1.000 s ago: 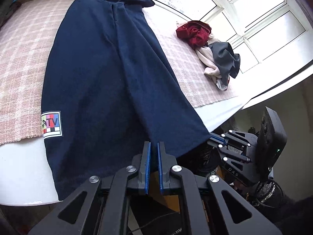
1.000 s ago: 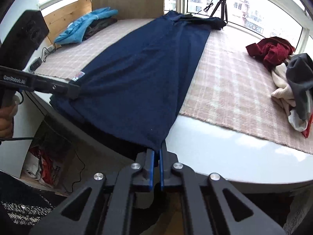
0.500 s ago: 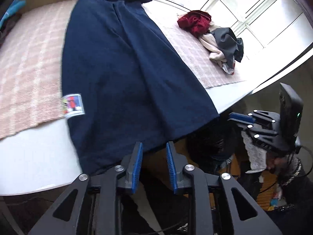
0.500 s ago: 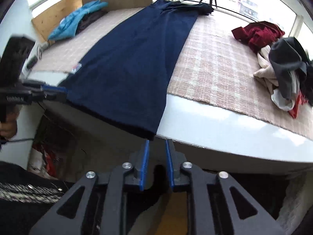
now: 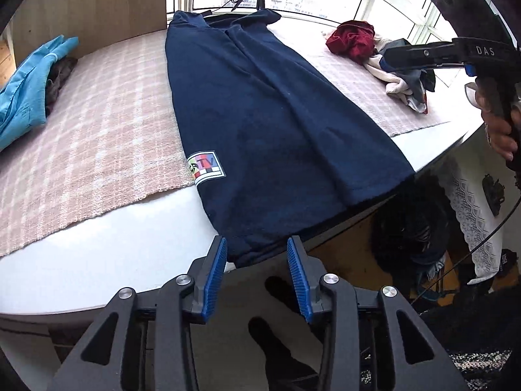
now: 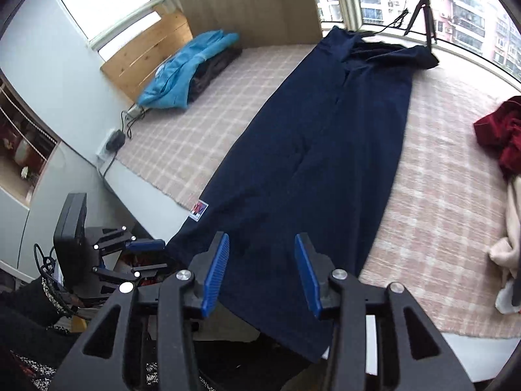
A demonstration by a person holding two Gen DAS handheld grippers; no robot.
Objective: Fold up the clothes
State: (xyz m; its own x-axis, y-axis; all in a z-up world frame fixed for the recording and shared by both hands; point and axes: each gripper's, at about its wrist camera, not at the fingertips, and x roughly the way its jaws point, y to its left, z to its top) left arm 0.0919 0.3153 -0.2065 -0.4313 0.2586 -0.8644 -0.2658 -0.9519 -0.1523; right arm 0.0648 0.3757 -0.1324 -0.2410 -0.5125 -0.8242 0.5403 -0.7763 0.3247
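Note:
A long navy garment point(image 5: 270, 114) lies stretched out on the pink checked mat point(image 5: 97, 123), with its near hem hanging over the white table edge. A coloured label point(image 5: 205, 165) sits near its left side. My left gripper point(image 5: 257, 270) is open just short of the hem, nothing between its blue pads. In the right wrist view the same navy garment point(image 6: 325, 163) runs away from me. My right gripper point(image 6: 262, 270) is open above its near end, holding nothing. The right gripper also shows high at the right of the left wrist view, held by a hand point(image 5: 498, 130).
A blue garment point(image 5: 26, 81) lies folded at the far left of the mat. A heap of red, cream and dark clothes point(image 5: 374, 49) sits at the far right. A tripod point(image 6: 423, 9) stands by the windows. Cables and a plug point(image 6: 114, 140) lie off the mat's left edge.
Both grippers went from shut on the garment's hem to open and let it go. The hem now rests on the table edge. Both grippers have pulled back and lifted.

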